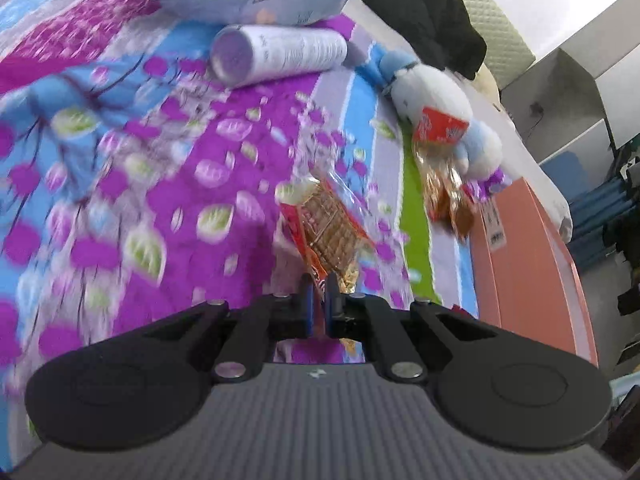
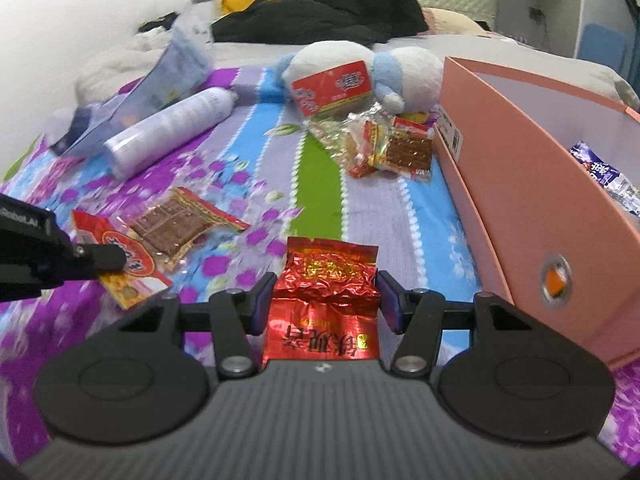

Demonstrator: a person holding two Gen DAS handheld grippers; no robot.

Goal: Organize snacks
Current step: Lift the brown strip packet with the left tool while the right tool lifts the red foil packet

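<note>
The left gripper (image 1: 319,288) pinches a clear snack packet (image 1: 326,226) by its edge, lifted off the bed (image 1: 120,160). The right gripper (image 2: 326,294) clamps a red foil packet (image 2: 328,280) across its width, ready for the pink box (image 2: 520,200) alongside, where one snack already lies.

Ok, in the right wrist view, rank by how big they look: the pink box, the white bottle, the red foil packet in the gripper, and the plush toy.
1. pink box
2. plush toy and white bottle: alike, too close to rank.
3. red foil packet, though it is nearest the camera, so it looks larger than it is.
</note>
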